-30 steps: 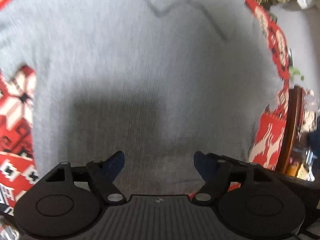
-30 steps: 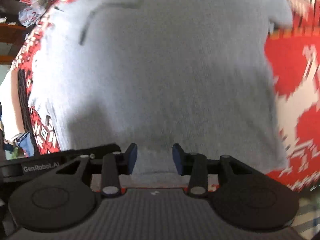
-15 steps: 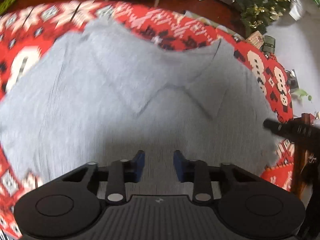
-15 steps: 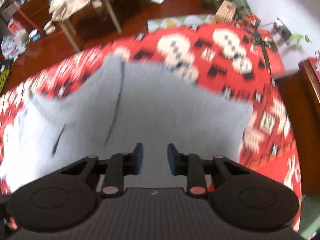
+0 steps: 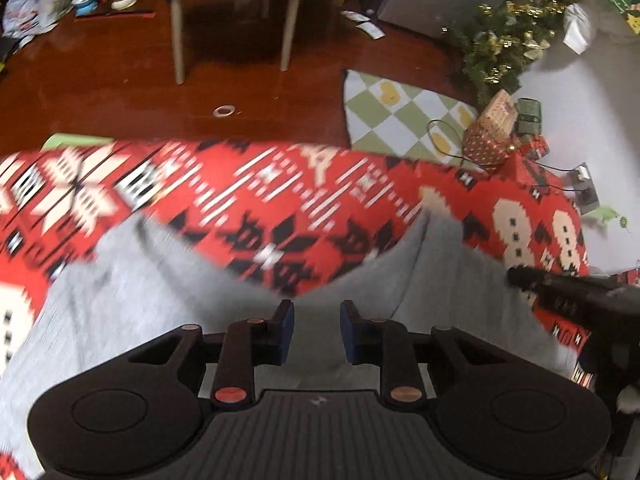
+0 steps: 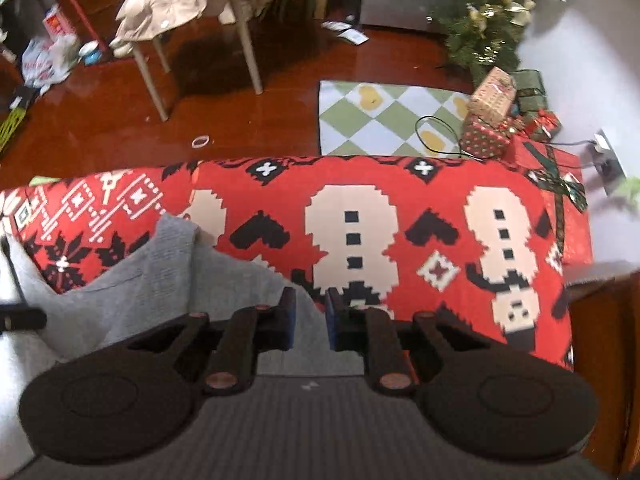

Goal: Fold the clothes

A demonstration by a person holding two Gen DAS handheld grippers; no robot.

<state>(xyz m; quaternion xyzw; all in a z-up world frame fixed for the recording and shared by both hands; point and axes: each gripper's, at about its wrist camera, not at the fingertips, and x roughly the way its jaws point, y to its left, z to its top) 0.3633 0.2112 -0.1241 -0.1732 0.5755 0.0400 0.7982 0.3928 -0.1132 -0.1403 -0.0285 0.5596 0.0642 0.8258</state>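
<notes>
A grey knit sweater [image 5: 132, 292] lies on a red patterned blanket [image 5: 280, 208]. My left gripper [image 5: 317, 332] is narrowed on the sweater's near hem, with grey cloth between its blue pads. My right gripper [image 6: 310, 320] is likewise narrowed on the hem, the sweater [image 6: 160, 276] spreading to its left. Both hold the hem lifted, tilted toward the far edge. The other gripper shows at the right edge of the left wrist view [image 5: 568, 292].
The red blanket [image 6: 400, 232] with snowman figures covers the table. Beyond its far edge is a dark wooden floor with a chair [image 5: 232, 20], a green checked mat [image 6: 384, 116], wrapped gift boxes [image 6: 496, 120] and a small Christmas tree [image 5: 508, 32].
Both grippers narrowed on the sweater's hem, then rose and tilted up. The view went from close on grey cloth to the blanket's far edge and the room.
</notes>
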